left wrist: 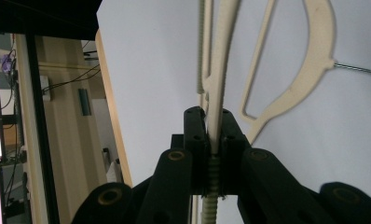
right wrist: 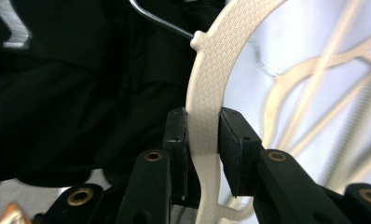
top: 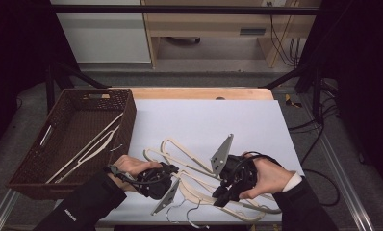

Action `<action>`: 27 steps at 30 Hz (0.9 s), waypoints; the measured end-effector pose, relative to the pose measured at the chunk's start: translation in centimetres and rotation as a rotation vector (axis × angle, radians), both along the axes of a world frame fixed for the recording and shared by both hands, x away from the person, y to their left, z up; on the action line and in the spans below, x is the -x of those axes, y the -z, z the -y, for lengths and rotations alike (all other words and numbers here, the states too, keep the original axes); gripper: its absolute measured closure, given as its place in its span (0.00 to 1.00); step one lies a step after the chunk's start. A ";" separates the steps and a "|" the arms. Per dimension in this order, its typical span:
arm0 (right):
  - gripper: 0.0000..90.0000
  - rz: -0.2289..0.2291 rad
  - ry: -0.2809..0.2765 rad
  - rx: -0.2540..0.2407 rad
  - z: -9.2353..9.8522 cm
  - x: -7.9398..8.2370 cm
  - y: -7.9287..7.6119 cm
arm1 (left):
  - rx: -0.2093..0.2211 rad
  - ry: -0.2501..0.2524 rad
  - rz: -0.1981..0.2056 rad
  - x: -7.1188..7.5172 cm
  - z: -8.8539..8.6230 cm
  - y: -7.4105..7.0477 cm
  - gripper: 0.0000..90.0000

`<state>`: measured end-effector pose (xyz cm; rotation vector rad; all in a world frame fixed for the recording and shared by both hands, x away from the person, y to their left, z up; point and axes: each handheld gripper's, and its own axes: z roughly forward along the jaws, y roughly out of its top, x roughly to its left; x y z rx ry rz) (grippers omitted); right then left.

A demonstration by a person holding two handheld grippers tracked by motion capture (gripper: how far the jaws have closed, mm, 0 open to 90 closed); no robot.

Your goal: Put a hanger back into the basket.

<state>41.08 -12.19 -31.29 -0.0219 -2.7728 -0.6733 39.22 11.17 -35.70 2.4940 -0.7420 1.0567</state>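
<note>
A wooden table (top: pixel 199 92) carries a pale grey rectangular mat (top: pixel 204 120), and at its left edge stands a dark brown woven rectangular basket (top: pixel 127 110) with at least one cream plastic hanger (top: pixel 91 144) already lying inside. On the near part of the mat lies a tangled pile of cream plastic clothes hangers with thin metal hooks (top: pixel 180 161), overlapping one another just in front of the person's hands.

The left gripper (left wrist: pixel 214 133) is clenched on a thin ribbed bar of a cream hanger (left wrist: pixel 221 60); the bar runs straight up between its black jaws. The right gripper (right wrist: pixel 203 135) is likewise clamped on the broad textured shoulder of a cream hanger (right wrist: pixel 211 70), close below the metal hook (right wrist: pixel 160 21). In the high view the left gripper (top: pixel 156 180) and right gripper (top: pixel 230 185) sit near each other over the pile. Whether both hold the same hanger I cannot tell.

The step in hand looks like gripping a hanger to free it from the heap. The next move probably calls for lifting it clear without dragging the interlocked neighbours, then carrying it left and laying it in the basket alongside the one there.
</note>
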 end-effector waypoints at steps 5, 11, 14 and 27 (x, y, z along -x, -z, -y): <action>0.73 0.085 0.055 -0.059 1.0 -0.4 -0.7 | -0.012 -0.057 -0.020 -0.2 -0.2 0.0 0.95; 0.64 0.227 0.286 -0.194 4.6 -1.5 -2.8 | 0.018 -0.160 -0.116 -1.1 -0.7 -0.6 0.95; 0.54 0.327 0.457 -0.286 7.3 -2.2 -3.3 | 0.052 -0.199 -0.160 -1.5 -1.0 -1.3 0.95; 0.21 0.542 0.974 -0.395 15.1 -4.9 0.7 | 0.165 -0.329 -0.269 -3.1 -2.4 -4.2 0.95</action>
